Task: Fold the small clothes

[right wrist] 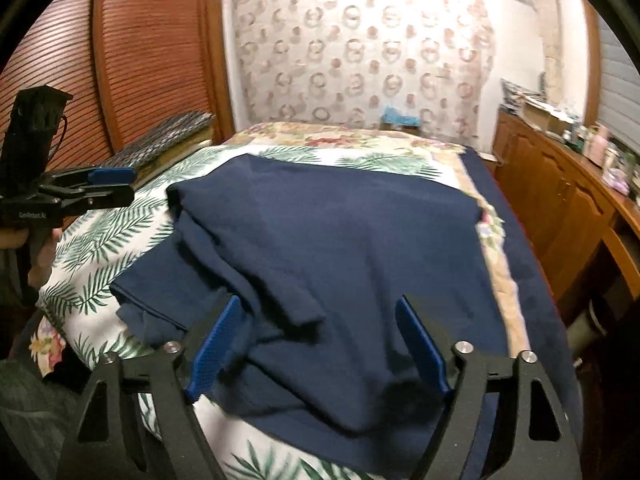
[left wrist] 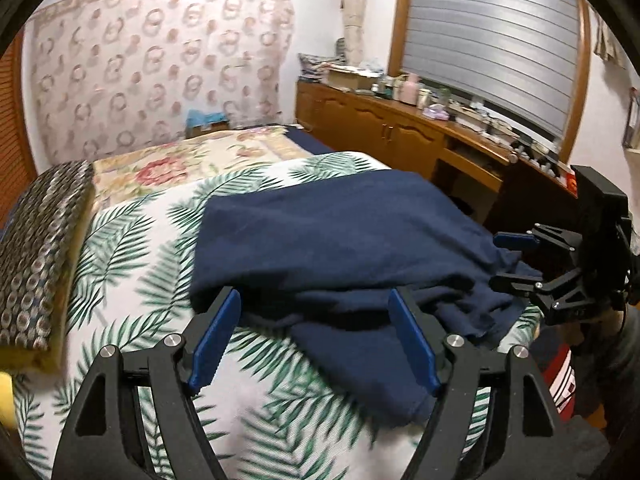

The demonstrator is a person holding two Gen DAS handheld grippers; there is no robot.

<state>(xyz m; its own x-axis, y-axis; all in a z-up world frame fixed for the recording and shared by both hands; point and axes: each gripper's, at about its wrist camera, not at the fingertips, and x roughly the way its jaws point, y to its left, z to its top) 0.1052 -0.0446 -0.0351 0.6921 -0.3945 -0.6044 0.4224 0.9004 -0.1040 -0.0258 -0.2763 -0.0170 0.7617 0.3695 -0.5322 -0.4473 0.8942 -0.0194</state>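
Note:
A navy blue garment [left wrist: 340, 240] lies rumpled and partly folded on the palm-leaf sheet [left wrist: 132, 248] of a bed. My left gripper [left wrist: 316, 320] stands open just over the garment's near edge, its blue pads [left wrist: 216, 340] clear of the cloth. In the right wrist view the same garment [right wrist: 340, 240] fills the middle, and my right gripper [right wrist: 320, 340] hangs open above its near folds, pressing on nothing. The right gripper [left wrist: 516, 260] also shows at the garment's right corner, and the left gripper [right wrist: 110, 186] at the far left, held by a hand.
A patterned cushion [left wrist: 36, 256] lies along the bed's left side and a floral quilt [left wrist: 180, 160] further back. A wooden sideboard [left wrist: 400, 132] crowded with small items runs along the right, under a shuttered window. Wooden louvred doors [right wrist: 140, 48] stand on the left.

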